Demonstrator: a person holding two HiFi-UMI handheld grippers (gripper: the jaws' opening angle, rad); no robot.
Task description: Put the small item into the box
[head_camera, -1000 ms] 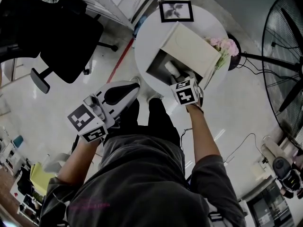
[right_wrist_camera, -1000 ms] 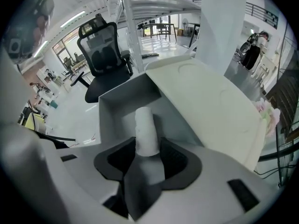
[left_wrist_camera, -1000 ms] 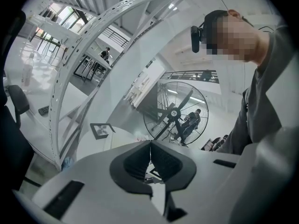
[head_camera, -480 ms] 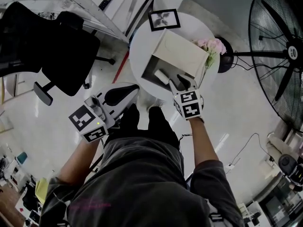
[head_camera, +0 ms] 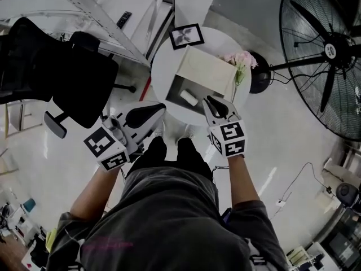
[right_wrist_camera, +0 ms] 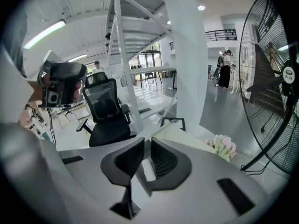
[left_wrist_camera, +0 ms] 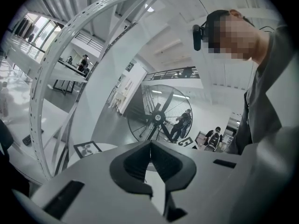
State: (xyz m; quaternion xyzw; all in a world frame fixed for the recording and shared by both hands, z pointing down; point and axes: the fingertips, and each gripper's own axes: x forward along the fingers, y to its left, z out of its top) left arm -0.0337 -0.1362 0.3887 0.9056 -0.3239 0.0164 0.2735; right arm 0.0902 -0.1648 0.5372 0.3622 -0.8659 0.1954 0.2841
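Hovering above the near edge of the round table (head_camera: 163,66), the right gripper (head_camera: 208,100) has its jaws almost together. They have just been closing, and only a slim gap is left, with nothing pressed between the pads. The small white item (head_camera: 189,97) lies inside the open box (head_camera: 206,72), on its dark floor, just beyond and to the left of those tips and clearly below them. In the right gripper view the same item (right_wrist_camera: 148,169) shows through the gap, apart from the pads, and its long axis runs nearly in line with the slot between the 2 jaws. In the head view that axis slants from upper left to lower right.

The left gripper (head_camera: 162,106) hangs off the table's near-left side, jaws closed tip to tip on nothing. It is the farther of the 2 from the item.

With the item already in the box, the placing looks done. Any further reach into the box would fall to the right hand.
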